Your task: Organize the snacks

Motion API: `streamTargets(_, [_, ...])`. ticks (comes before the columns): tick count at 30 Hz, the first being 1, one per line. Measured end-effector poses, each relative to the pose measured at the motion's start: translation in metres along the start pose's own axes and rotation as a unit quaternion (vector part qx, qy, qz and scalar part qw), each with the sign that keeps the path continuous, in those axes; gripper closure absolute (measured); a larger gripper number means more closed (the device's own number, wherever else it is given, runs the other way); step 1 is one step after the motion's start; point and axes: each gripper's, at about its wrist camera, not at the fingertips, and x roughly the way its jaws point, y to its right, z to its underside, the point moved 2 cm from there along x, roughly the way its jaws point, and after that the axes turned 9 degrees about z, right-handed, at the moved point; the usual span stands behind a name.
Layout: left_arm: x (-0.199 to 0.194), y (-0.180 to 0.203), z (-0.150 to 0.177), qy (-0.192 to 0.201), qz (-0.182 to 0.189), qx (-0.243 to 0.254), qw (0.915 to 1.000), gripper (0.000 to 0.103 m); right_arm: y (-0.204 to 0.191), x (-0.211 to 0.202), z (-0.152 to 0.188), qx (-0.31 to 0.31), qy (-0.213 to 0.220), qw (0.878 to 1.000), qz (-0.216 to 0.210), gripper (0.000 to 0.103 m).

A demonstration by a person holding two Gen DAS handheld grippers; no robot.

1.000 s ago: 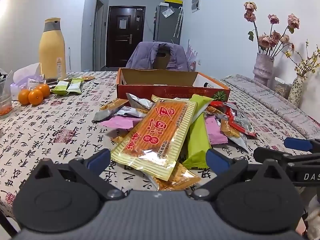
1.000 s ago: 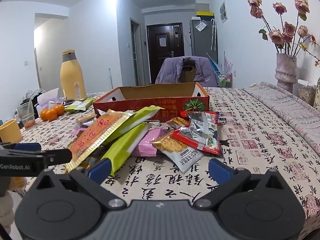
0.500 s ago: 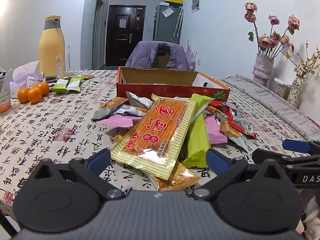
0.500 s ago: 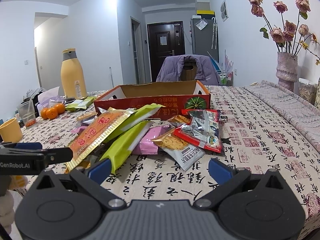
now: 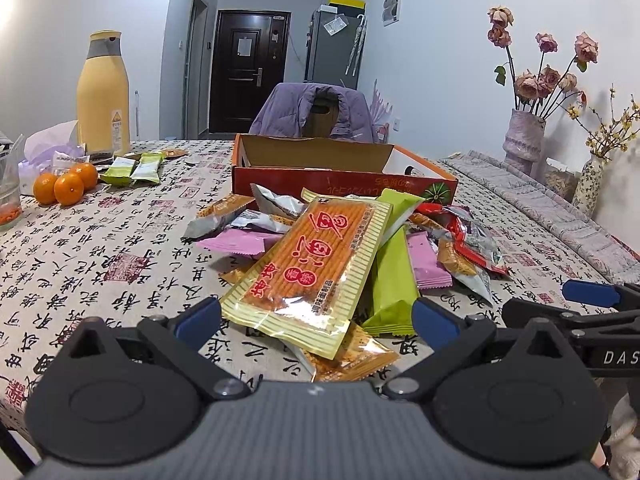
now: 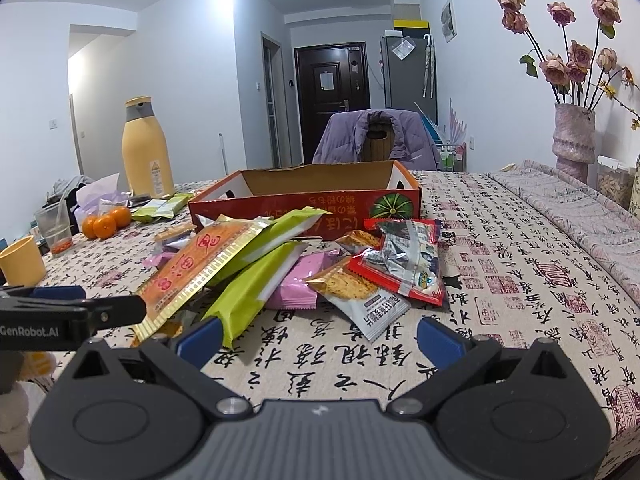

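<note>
A pile of snack packets lies on the patterned tablecloth in front of an open red cardboard box [image 5: 344,178] [image 6: 304,200]. On top is a long orange-and-yellow packet [image 5: 316,268] [image 6: 200,268], with green packets [image 5: 390,276] [image 6: 256,284], pink packets [image 5: 240,240] and a red-edged packet [image 6: 404,260] beside it. My left gripper [image 5: 316,322] is open and empty, just short of the orange packet's near end. My right gripper [image 6: 318,336] is open and empty, before the pile's right side.
A yellow bottle [image 5: 103,92], tangerines [image 5: 64,184], two small green packets [image 5: 134,168] and a glass [image 5: 8,192] stand at the left. A yellow cup [image 6: 20,260] sits near the left edge. Vases with flowers [image 5: 524,140] stand at the right. A chair with a purple jacket [image 5: 316,112] is behind the box.
Both grippers have crept slightly forward toward the pile. Both stay open and the packets have not moved.
</note>
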Motion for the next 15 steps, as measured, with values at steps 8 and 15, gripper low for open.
streamTargets(8, [-0.0002, -0.0004, -0.0001, 0.0, 0.001, -0.001, 1.0, 0.0, 0.0001, -0.0001, -0.0001, 0.0, 0.0, 1.0, 0.0, 0.0])
streamTargets(15, [-0.0014, 0.0008, -0.0011, 0.001, 0.005, -0.002, 1.0, 0.0, -0.0004, -0.0012, -0.0008, -0.001, 0.0, 1.0, -0.001, 0.0])
